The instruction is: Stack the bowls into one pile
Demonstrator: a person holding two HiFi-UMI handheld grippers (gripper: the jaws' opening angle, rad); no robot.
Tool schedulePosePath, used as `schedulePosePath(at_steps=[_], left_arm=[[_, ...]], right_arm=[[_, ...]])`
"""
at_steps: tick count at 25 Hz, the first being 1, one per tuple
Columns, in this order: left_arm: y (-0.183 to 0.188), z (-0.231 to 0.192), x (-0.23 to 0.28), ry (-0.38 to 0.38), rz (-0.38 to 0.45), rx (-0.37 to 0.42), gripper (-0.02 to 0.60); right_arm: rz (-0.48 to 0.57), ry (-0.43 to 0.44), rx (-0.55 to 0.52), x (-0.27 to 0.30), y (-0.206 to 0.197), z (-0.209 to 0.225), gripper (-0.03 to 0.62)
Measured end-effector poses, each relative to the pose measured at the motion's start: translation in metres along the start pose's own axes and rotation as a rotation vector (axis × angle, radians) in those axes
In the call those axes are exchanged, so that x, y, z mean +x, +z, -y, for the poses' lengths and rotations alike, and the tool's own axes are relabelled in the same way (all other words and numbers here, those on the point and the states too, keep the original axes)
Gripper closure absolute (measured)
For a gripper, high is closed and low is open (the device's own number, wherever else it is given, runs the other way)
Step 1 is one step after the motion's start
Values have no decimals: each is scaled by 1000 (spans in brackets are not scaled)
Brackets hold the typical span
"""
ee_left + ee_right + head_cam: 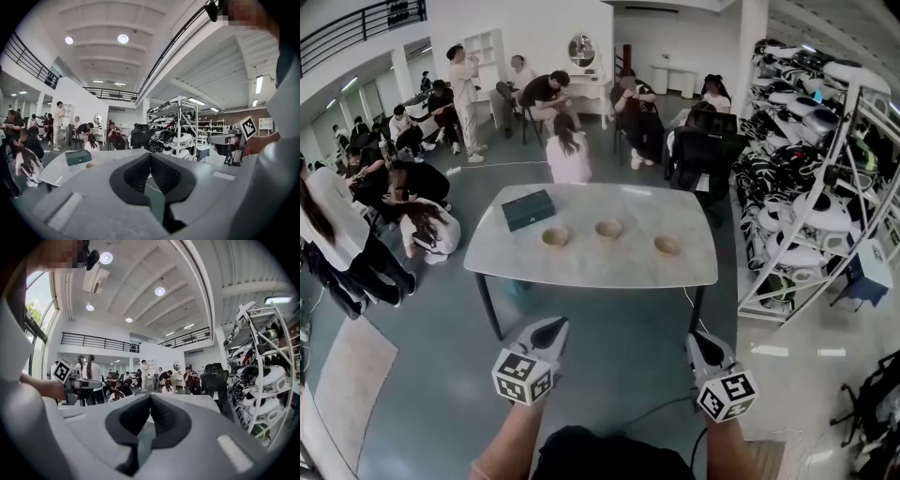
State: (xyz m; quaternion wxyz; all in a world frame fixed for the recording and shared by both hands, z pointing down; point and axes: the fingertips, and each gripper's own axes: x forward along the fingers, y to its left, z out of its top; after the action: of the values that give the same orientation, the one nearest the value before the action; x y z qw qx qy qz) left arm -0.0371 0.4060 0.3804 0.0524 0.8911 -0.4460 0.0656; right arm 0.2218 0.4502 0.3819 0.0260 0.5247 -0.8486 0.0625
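Note:
Three small tan bowls stand apart in a row on the white marble table (581, 267): the left bowl (554, 236), the middle bowl (608, 228) and the right bowl (667, 245). My left gripper (557, 326) and right gripper (697, 339) hover over the floor in front of the table's near edge, well short of the bowls. Both are shut with nothing between the jaws. From the left gripper (150, 154) view, the table shows with one bowl (92, 164) faintly visible. The right gripper (150, 396) view shows only the tabletop edge beyond its jaws.
A dark green box (528, 209) lies at the table's back left. A tall metal rack (811, 187) of white gear stands to the right, a black chair (706, 150) behind the table. Several people sit or crouch at the left and back. A rug (347, 380) lies at the lower left.

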Motion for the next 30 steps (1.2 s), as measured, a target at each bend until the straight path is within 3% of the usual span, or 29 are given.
schedulePosePath(at_steps=[6, 13, 20, 30], left_arm=[[-2, 13, 10, -3, 3, 5, 571], [-1, -6, 28, -3, 13, -20, 571], [-1, -53, 72, -15, 30, -29, 571], [10, -157, 157, -43, 7, -32, 571]], right_arm=[[-15, -14, 32, -9, -12, 19, 592], [-42, -3, 32, 16, -10, 23, 592], [-50, -21, 16, 75, -6, 39, 592], [-84, -33, 45, 203, -1, 60, 592]])
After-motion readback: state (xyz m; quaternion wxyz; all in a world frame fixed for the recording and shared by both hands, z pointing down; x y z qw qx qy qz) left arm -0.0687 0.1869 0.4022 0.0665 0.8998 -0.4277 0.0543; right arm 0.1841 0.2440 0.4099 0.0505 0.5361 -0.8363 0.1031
